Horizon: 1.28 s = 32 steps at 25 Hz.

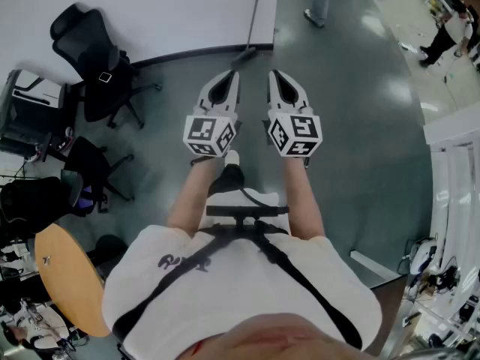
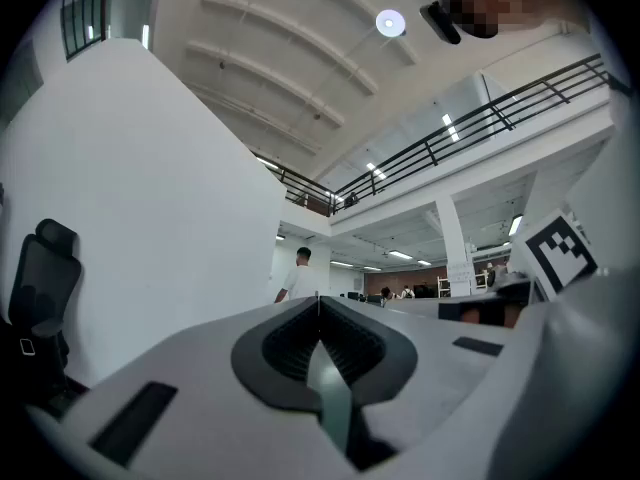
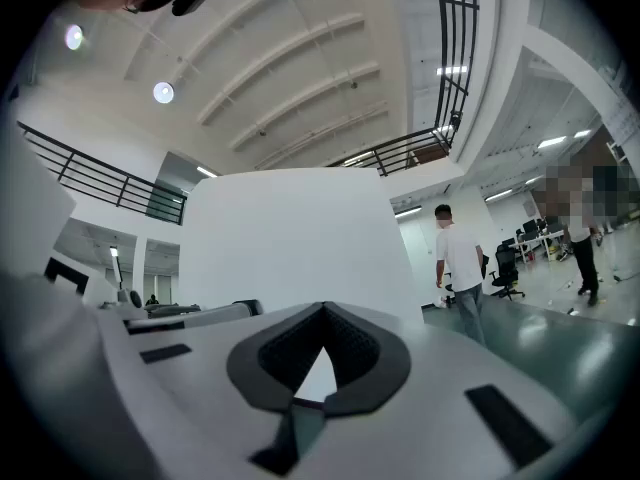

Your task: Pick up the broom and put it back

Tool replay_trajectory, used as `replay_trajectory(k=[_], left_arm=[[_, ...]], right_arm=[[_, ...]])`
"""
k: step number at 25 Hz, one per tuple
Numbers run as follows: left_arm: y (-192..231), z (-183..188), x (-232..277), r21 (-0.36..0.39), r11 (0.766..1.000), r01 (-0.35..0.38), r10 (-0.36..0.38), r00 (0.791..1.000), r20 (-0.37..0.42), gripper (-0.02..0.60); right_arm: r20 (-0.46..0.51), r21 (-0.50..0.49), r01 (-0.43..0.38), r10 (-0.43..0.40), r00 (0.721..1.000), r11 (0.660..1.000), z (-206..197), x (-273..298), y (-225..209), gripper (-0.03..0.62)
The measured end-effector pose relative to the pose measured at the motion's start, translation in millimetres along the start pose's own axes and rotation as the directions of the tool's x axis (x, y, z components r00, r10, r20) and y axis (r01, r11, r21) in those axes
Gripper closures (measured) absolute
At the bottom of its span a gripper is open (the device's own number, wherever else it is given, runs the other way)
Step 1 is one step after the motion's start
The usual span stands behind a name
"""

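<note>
The broom (image 1: 251, 25) leans with its thin dark handle against a white wall (image 1: 165, 13), its head on the grey floor by the wall's base. My left gripper (image 1: 234, 74) is held out in front of me, shut and empty, its tip just below the broom head in the head view. Beside it, my right gripper (image 1: 273, 73) is also shut with nothing in it. In the left gripper view the left gripper (image 2: 318, 303) has its jaws meeting at the tip; in the right gripper view the right gripper (image 3: 322, 308) looks the same. Neither gripper view shows the broom.
Black office chairs (image 1: 97, 70) stand left by the wall, another chair (image 1: 90, 171) nearer me. A round wooden table (image 1: 67, 276) is at lower left. White shelving (image 1: 454, 163) lines the right. A person (image 3: 460, 263) walks beyond the wall; another person (image 1: 450, 32) stands far right.
</note>
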<state>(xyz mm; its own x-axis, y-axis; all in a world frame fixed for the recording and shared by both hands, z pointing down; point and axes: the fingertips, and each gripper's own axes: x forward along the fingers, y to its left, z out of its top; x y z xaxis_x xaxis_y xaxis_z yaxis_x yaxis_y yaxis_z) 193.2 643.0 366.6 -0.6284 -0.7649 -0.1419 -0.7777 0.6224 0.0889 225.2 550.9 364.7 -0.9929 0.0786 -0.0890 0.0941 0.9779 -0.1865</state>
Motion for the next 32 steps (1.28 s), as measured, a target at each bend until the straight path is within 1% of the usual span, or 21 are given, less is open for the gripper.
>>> replay_trajectory(k=[4,7,10,15,18,22,25,29,32], left_arm=[[34,-6,30,-0.009,1.0,-0.01,0.011,1.0,0.013,0.569],[56,-8,68,-0.017,1.0,-0.002,0.003,1.0,0.021,0.569],[77,-4,111,-0.021,1.0,0.013,-0.012,0.999,0.038,0.569],[129,5,177,-0.028,1.0,0.013,-0.011,0.998,0.061,0.569],[159,3,214,-0.033,0.999,0.014,-0.012,0.997,0.071,0.569],[198,-5,256,-0.052,0.999,-0.006,0.009,0.998,0.064,0.569],[219,-12,288,-0.069,0.997,-0.02,0.024,0.999,0.047,0.569],[236,-27,324,-0.088,0.995,-0.044,0.044,0.999,0.003,0.569],[241,-35,353,-0.096,0.993,-0.07,0.069,0.997,-0.02,0.569]], right_arm=[[-0.01,0.001,0.015,-0.015,1.0,1.0,-11,33,-13,0.597],[-0.011,0.018,0.029,-0.028,1.0,0.999,-11,69,-33,0.597],[-0.007,0.01,0.028,-0.028,1.0,1.0,-5,113,-50,0.597],[0.009,-0.027,0.015,-0.015,1.0,1.0,8,192,-60,0.597],[0.018,-0.044,0.015,-0.014,1.0,0.999,11,241,-73,0.597],[0.008,-0.052,0.007,-0.006,1.0,0.999,8,297,-87,0.597],[-0.002,-0.048,0.005,-0.005,1.0,0.999,10,332,-105,0.597],[-0.033,-0.028,0.01,-0.01,0.999,1.0,8,370,-136,0.597],[-0.051,-0.008,0.0,0.0,0.999,1.0,10,393,-165,0.597]])
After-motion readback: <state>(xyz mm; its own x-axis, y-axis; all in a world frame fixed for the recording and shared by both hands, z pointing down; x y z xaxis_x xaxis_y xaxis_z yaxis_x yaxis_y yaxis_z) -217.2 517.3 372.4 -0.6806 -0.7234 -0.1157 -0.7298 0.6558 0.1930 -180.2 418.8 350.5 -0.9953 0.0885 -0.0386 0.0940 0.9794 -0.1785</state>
